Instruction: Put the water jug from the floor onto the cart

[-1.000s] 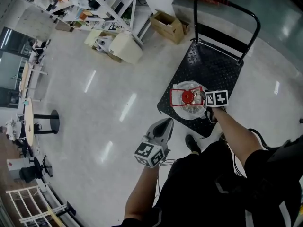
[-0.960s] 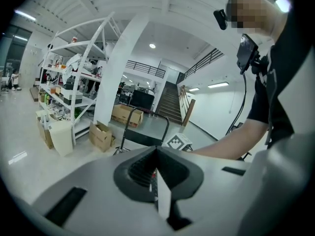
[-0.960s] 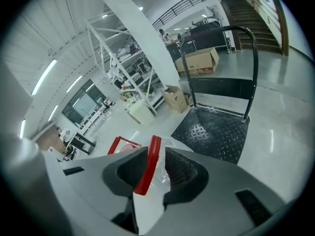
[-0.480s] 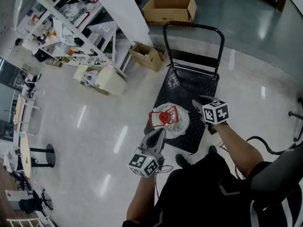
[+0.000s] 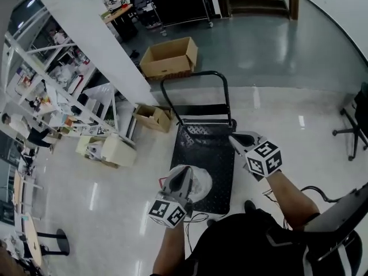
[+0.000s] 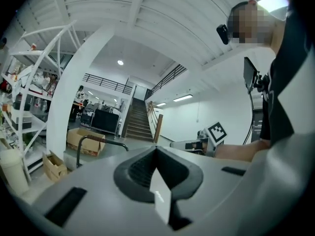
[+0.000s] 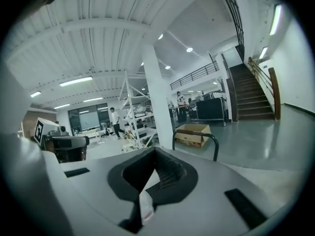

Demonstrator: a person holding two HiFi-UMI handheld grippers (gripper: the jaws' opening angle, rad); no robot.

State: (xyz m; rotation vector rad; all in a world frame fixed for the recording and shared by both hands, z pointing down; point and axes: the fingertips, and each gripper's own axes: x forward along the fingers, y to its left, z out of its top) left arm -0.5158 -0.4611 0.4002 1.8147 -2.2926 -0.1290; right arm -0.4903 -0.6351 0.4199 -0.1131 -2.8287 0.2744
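Observation:
The clear water jug (image 5: 201, 184) stands on the near left corner of the black cart (image 5: 214, 154). My left gripper (image 5: 185, 171) hangs in front of it and hides much of it, its jaws closed to a point on nothing. My right gripper (image 5: 233, 137) is raised over the cart's right side, apart from the jug, jaws together and empty. In the left gripper view the left gripper (image 6: 156, 149) points level toward the stairs, and the right gripper (image 6: 205, 142) shows beside it. The right gripper view looks past its own closed jaws (image 7: 155, 150) at the cart handle (image 7: 194, 134).
The cart's push handle (image 5: 195, 76) stands at its far end. A large cardboard box (image 5: 169, 56) lies beyond it and a small one (image 5: 152, 118) to its left. A white pillar (image 5: 98, 45), shelving (image 5: 52, 96), a beige bin (image 5: 118, 151) and an office chair (image 5: 357, 119) surround the cart.
My right gripper came off the jug's red handle, lifted and closed. The left gripper rose too. The jug stays on the cart, and the head view has tipped up toward the stairs.

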